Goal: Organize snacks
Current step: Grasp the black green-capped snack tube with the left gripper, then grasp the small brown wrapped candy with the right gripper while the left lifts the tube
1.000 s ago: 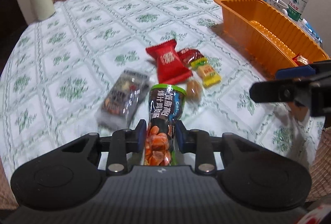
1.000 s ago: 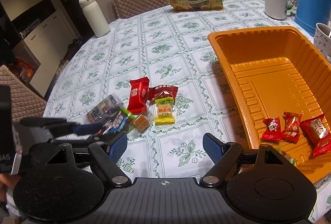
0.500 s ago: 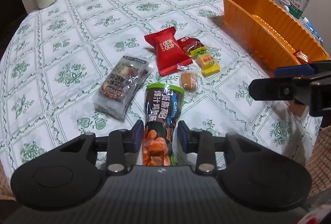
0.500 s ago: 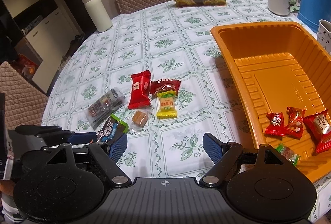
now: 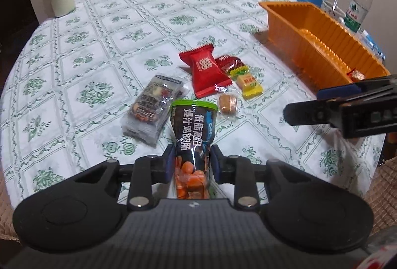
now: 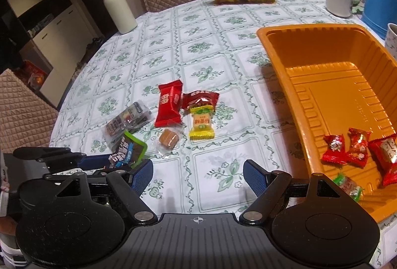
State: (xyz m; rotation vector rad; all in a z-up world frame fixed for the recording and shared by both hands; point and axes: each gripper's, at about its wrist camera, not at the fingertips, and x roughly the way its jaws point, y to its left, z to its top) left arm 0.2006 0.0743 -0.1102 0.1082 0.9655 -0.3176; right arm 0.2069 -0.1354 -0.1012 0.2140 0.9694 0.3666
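Left wrist view: L gripper (image 5: 191, 163) is closing on a dark snack pouch (image 5: 193, 130), pads pinching its waist. The pouch's long axis runs straight ahead along the fingers, green top edge away from the camera, orange-printed end toward it. The orange tray (image 5: 320, 45), the likely drop-off, lies ahead and well to the right. The R gripper's fingers (image 5: 335, 105) cross the space between pouch and tray. Loose snacks still on the table (image 5: 104, 28): clear nut pack (image 5: 151, 105) just left of the pouch, red packet (image 5: 206, 70), yellow candy (image 5: 249, 83) and small brown biscuit (image 5: 227, 102) just beyond it.

Right wrist view: R gripper (image 6: 198, 176) is spread wide w/ nothing between the pads, pointing at bare cloth. The tray sits immediately to its right, several red candies (image 6: 357, 147) already inside. The pouch shows at lower left in the L gripper. Judgement: the R hand is nearer the tray, but the L hand has the pouch, so the carry goes rightward past the R fingers; collision there is the risk.
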